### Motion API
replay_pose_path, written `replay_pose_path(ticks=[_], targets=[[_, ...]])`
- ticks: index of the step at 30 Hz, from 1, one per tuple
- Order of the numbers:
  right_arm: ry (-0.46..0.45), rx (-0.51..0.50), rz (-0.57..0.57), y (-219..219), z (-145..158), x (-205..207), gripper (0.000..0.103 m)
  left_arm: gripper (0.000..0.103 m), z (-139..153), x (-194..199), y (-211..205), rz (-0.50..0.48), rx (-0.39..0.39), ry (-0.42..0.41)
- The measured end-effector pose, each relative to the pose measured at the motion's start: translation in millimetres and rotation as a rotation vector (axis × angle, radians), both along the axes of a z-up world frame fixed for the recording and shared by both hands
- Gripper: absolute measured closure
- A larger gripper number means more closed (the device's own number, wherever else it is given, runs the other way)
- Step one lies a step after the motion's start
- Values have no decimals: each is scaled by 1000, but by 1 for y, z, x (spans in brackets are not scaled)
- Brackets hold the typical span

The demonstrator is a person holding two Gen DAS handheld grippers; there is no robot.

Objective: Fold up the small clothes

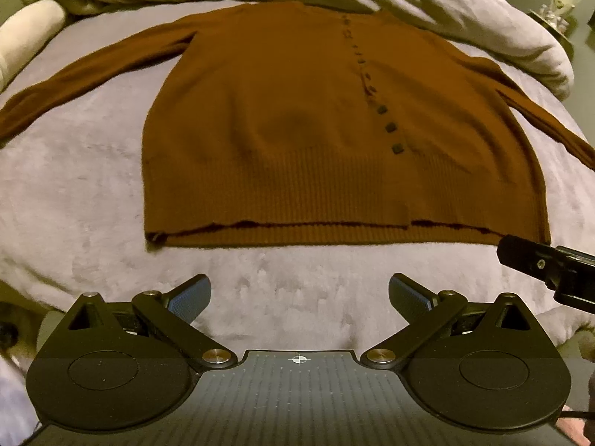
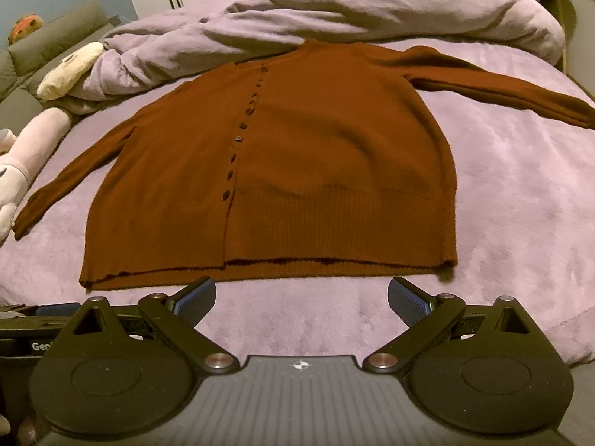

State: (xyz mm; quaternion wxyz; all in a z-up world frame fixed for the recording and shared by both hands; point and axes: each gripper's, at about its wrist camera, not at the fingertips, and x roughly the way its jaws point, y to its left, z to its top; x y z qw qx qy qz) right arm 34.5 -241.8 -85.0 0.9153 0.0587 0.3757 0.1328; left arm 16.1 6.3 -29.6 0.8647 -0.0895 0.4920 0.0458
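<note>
Left wrist view showed your left gripper with its fingers spread wide and nothing between them, hovering over the purple blanket just short of the cardigan's ribbed hem. The brown cardigan lay flat and buttoned on the bed, front up, hem toward you, both sleeves stretched out to the sides. A row of dark buttons ran up its front. At the right edge of that view, the tip of your right gripper sat beside the hem's right corner.

Right wrist view showed your right gripper also spread apart and empty, near the hem but not touching it. A bunched grey duvet lay behind the cardigan's collar, and a pale stuffed toy rested near the left sleeve.
</note>
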Motion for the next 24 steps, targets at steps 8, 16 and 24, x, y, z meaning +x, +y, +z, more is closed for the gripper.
replay_pose_path(ticks=[8, 16, 24], targets=[[-6, 121, 18, -15, -9, 9, 4, 0, -4, 8, -1, 3, 2, 12], [33, 195, -66, -48, -15, 35, 4, 0, -6, 26, -5, -12, 16, 15], [-160, 221, -348, -150, 3, 93, 5, 0, -3, 68, -6, -7, 67, -25]])
